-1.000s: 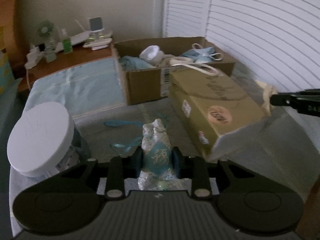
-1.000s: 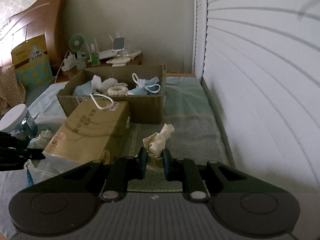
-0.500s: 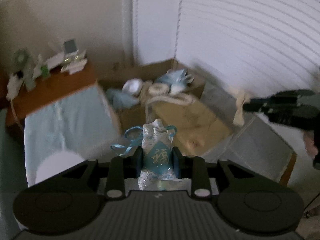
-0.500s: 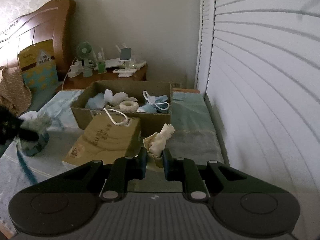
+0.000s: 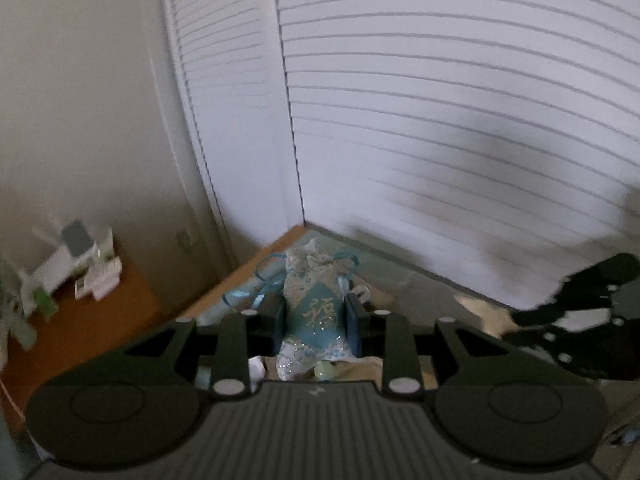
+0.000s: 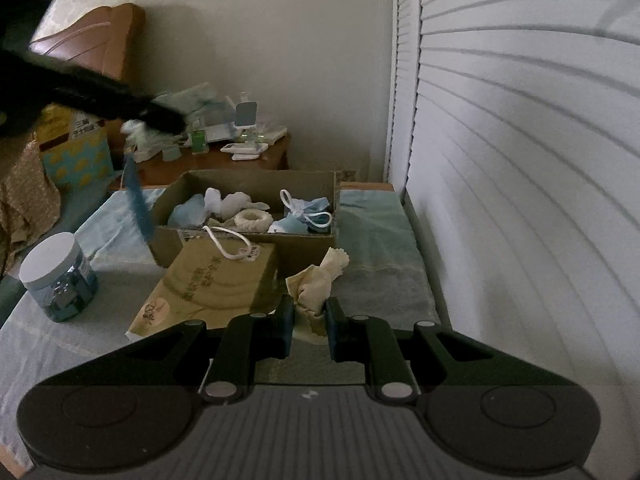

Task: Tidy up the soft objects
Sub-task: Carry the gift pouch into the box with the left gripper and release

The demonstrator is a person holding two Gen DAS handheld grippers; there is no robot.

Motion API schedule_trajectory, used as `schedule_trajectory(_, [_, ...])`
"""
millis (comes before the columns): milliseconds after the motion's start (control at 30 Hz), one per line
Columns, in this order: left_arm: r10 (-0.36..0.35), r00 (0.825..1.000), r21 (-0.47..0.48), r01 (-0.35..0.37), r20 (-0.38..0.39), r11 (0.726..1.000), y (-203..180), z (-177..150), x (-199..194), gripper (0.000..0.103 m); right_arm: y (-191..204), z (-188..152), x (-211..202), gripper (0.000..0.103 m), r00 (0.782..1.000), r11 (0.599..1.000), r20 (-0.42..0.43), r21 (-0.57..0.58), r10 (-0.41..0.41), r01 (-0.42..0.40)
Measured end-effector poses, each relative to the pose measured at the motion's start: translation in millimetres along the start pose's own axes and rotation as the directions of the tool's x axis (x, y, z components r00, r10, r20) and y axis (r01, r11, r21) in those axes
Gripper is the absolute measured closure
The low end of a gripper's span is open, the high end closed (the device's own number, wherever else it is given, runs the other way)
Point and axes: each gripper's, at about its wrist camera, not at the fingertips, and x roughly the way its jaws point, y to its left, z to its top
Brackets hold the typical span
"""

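Note:
My left gripper is shut on a blue and white fabric pouch with blue ribbons, held high in the air. It shows in the right wrist view at upper left, its ribbon hanging down. My right gripper is shut on a cream cloth pouch, just in front of the open cardboard box that holds several soft items. The right gripper shows in the left wrist view at the right edge.
A closed tan box with a white cord lies in front of the cardboard box. A white-lidded jar stands at left. A nightstand with small items is behind. White louvred doors line the right side.
My left gripper has lifted the blue pouch well up and swung toward the room corner. My right gripper has risen slightly, still holding the cream pouch.

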Motion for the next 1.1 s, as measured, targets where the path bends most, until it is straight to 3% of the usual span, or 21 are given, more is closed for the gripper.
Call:
schedule_trajectory(233, [0.008, 1.0, 0.109, -0.005, -0.028, 0.994, 5.8, 19.7, 56.3, 0.074, -11.3, -0.1, 6.7, 0.083, 1.0, 0.999, -0.011, 0.035, -0.018, 0.018])
schedule_trajectory(333, [0.0, 0.998, 0.109, 0.006, -0.056, 0.994, 8.4, 14.9, 74.9, 0.074, -14.9, 0.1, 11.2, 0.083, 1.0, 0.999, -0.019, 0.044, -0.023, 0.024])
schedule_trajectory(400, [0.001, 0.997, 0.1, 0.007, -0.08, 0.995, 10.5, 8.9, 85.0, 0.066, -17.4, 0.2, 15.1, 0.083, 0.999, 0.999, -0.023, 0.049, -0.022, 0.023])
schedule_trajectory(467, [0.009, 0.994, 0.076, 0.0, -0.111, 0.997, 13.6, 0.0, 91.8, 0.038, -18.3, 0.7, 18.7, 0.083, 0.999, 0.999, -0.03, 0.05, -0.019, 0.021])
schedule_trajectory(500, [0.018, 0.994, 0.054, -0.012, -0.112, 0.998, 15.8, -4.2, 92.2, 0.032, -18.0, 1.3, 19.9, 0.083, 0.999, 0.999, -0.03, 0.049, -0.018, 0.02])
schedule_trajectory(600, [0.01, 0.995, 0.005, -0.009, -0.1, 1.0, 23.1, -11.1, 82.2, 0.026, -16.8, 3.5, 22.4, 0.083, 1.0, 0.999, -0.028, 0.045, -0.015, 0.016])
schedule_trajectory(667, [0.008, 0.995, -0.035, -0.012, -0.096, 0.999, 28.9, -14.5, 73.5, 0.016, -15.2, 6.1, 22.9, 0.083, 1.0, 0.999, -0.022, 0.04, -0.011, 0.012])
schedule_trajectory(867, [0.033, 0.998, -0.122, -0.04, -0.056, 0.992, 37.9, -30.6, 37.7, 0.005, -8.9, 17.8, 22.8, 0.083, 1.0, 1.0, -0.002, 0.013, -0.007, 0.007])
schedule_trajectory(1100, [0.121, 0.993, -0.179, -0.121, -0.012, 0.976, 19.4, -58.6, -13.6, 0.002, 3.7, 36.1, 24.9, 0.083, 0.999, 1.0, 0.032, -0.019, 0.02, -0.019])
